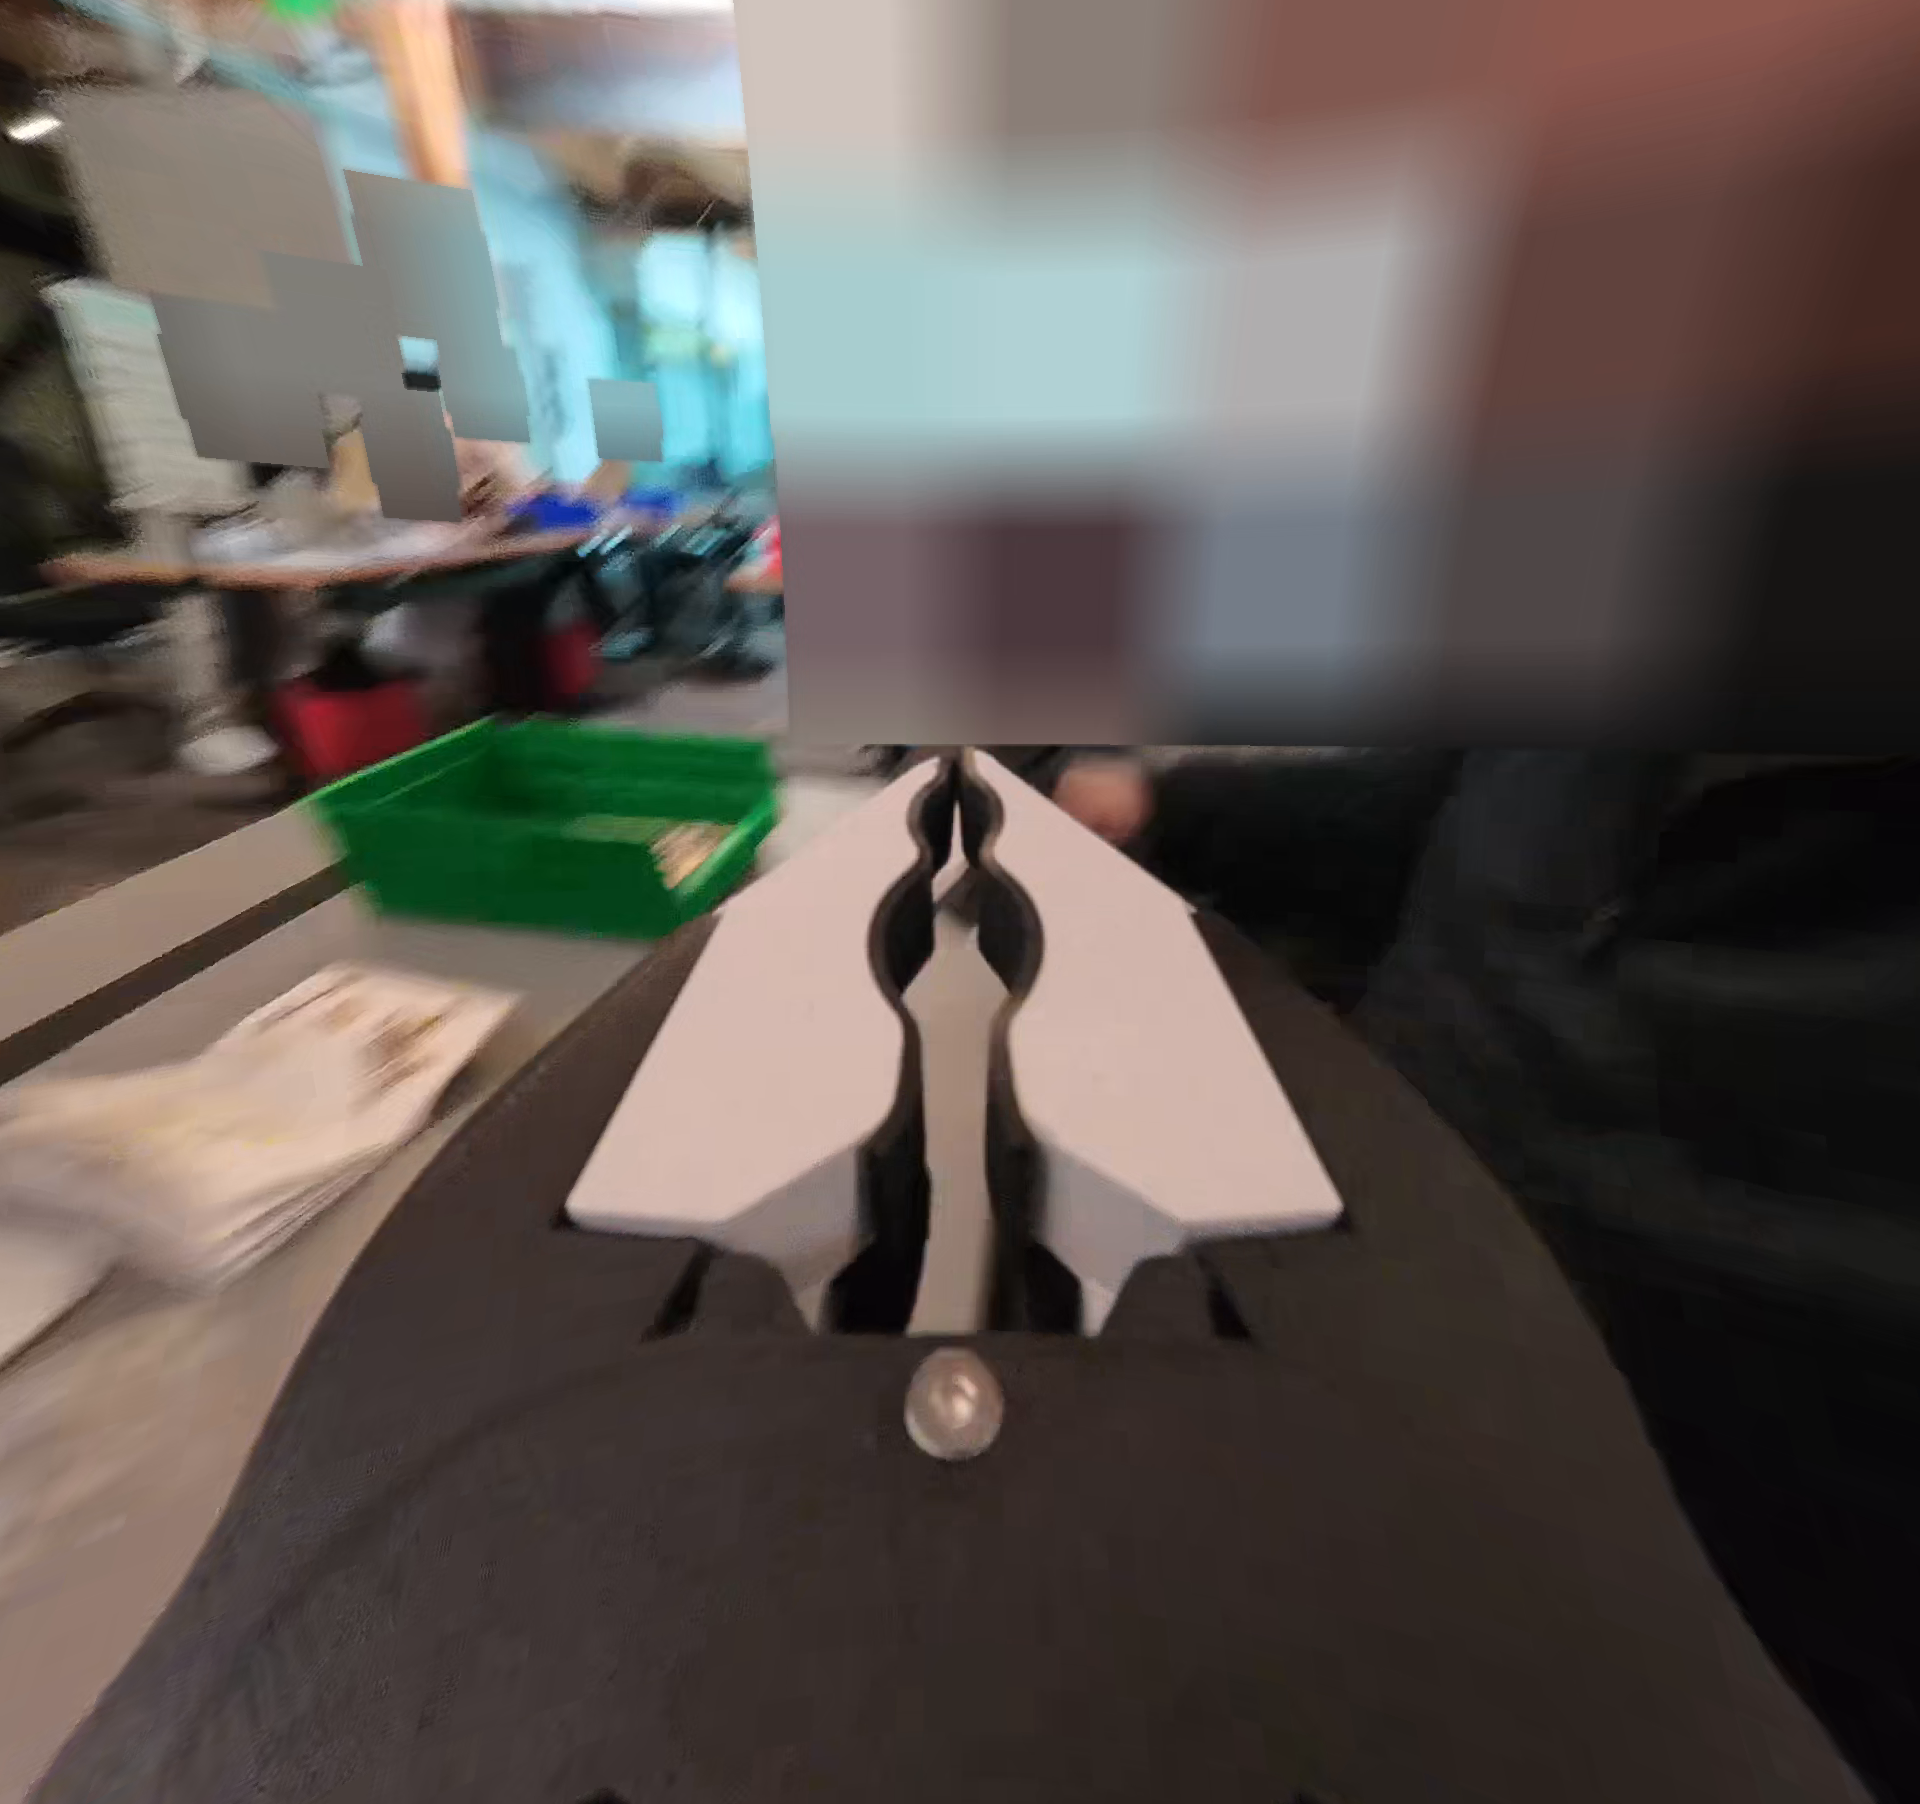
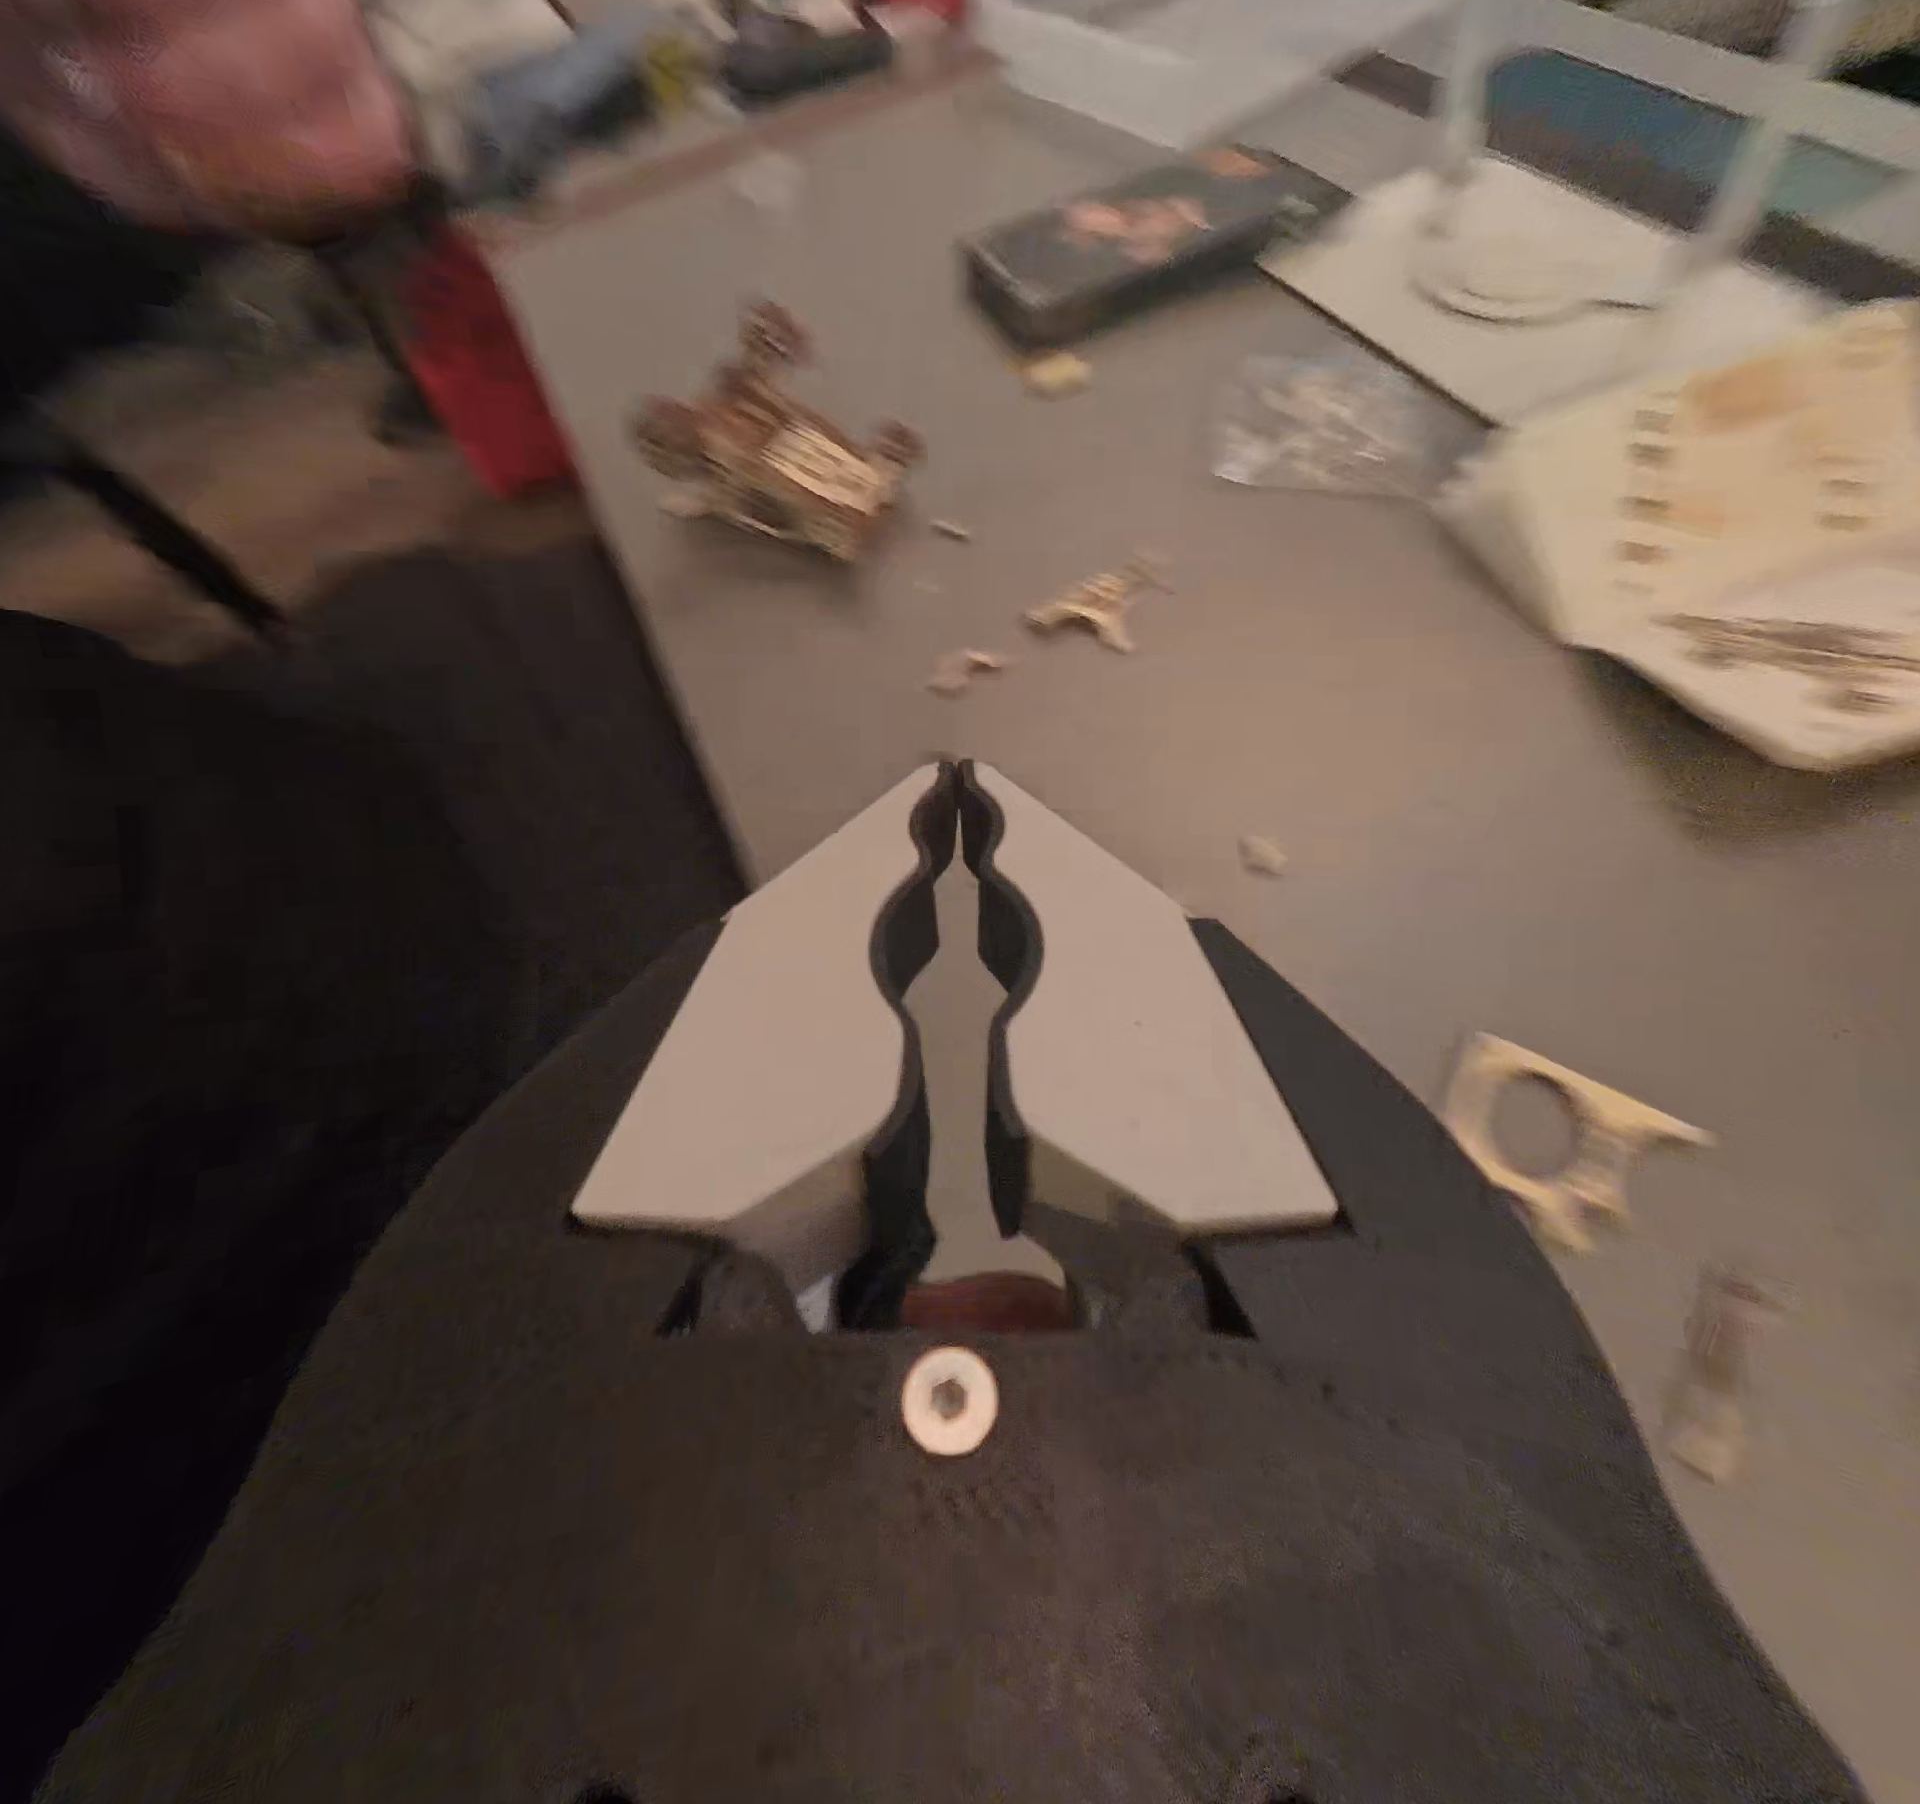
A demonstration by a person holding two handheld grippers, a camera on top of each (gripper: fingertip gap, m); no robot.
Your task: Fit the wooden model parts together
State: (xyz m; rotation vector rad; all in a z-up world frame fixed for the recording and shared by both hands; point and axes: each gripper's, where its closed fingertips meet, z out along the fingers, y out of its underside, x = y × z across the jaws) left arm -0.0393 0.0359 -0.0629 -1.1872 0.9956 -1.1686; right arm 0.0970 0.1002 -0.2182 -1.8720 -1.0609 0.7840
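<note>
- Left gripper point(image 1: 957, 767): fingers closed, nothing between them; green bin point(image 1: 551, 845) beyond, left.
- Right gripper point(image 2: 957, 769): fingers closed, empty.
- Part-built wooden model point(image 2: 774, 450) on grey table point(image 2: 1299, 819), well ahead; loose wooden pieces point(image 2: 1096, 601) nearer.

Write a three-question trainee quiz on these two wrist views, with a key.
1. True or false: the right gripper holds a wooden part.
2. Which lies nearest the right gripper's base? A. flat wooden piece with a round hole B. half-built wooden model C. dark box
3. Fill in: in the left wrist view, the bin on the table is ____.

Key: 1 false, its fingers meet on nothing; 2 A; 3 green.
</note>
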